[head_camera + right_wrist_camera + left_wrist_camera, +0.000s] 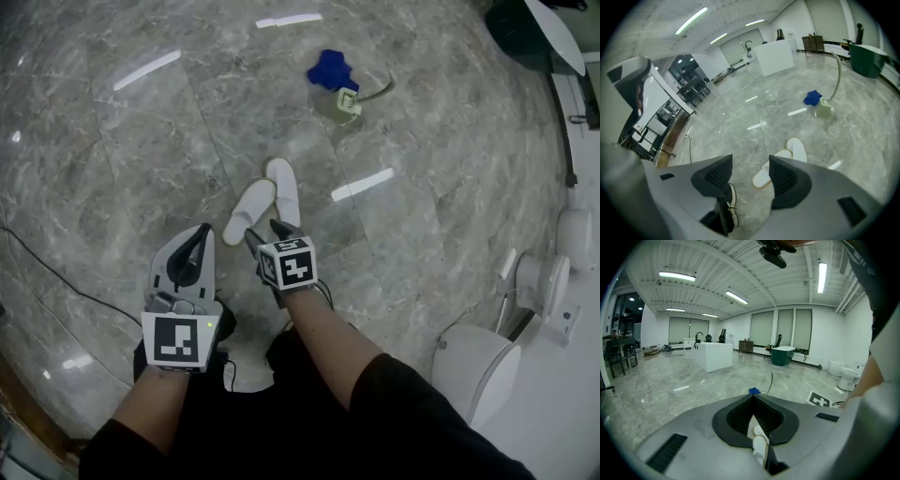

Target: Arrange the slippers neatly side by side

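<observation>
Slippers (250, 210) splayed, touching on floor (141, 169) — right gripper (265, 232) open, empty; left gripper (203, 232) closed

L gripper (203, 231) closed, R gripper (264, 232) jaws apart.

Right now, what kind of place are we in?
Probably a large showroom or test hall: a wide polished marble floor, a green bathtub standing in the open, and a white toilet.
</observation>
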`<state>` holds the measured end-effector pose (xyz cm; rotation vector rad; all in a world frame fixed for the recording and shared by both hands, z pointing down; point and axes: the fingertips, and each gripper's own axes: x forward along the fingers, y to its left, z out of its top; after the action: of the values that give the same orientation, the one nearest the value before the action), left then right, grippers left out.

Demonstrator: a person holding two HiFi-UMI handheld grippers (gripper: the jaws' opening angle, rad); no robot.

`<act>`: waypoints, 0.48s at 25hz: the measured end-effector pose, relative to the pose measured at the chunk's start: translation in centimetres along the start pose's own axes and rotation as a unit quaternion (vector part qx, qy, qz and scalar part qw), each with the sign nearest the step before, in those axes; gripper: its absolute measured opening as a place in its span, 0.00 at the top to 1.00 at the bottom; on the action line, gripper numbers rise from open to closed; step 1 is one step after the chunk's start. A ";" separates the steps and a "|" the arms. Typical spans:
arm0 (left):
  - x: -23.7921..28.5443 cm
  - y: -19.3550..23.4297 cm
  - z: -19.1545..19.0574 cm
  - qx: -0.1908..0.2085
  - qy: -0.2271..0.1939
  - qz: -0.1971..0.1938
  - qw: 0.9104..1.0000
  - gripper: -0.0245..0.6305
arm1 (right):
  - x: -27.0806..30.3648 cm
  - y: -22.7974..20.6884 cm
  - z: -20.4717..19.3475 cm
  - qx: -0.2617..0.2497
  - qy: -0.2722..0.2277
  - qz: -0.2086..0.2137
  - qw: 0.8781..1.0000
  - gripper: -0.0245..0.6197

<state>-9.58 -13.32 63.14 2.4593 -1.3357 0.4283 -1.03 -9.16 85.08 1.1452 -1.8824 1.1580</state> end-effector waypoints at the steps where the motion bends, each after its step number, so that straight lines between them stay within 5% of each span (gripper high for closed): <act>1: 0.2 0.1 -0.5 -0.003 -0.003 0.002 1.000 0.96 | 1.2 -0.5 -0.4 0.013 0.002 0.000 1.000 0.62; 12: 1.1 1.6 -3.2 -0.006 -0.039 0.020 0.999 0.96 | 12.5 -5.9 -4.7 0.111 0.040 -0.008 0.993 0.62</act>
<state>-10.75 -13.72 66.68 2.4668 -1.4148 0.3368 -0.53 -10.55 99.62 1.2107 -1.7134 1.4111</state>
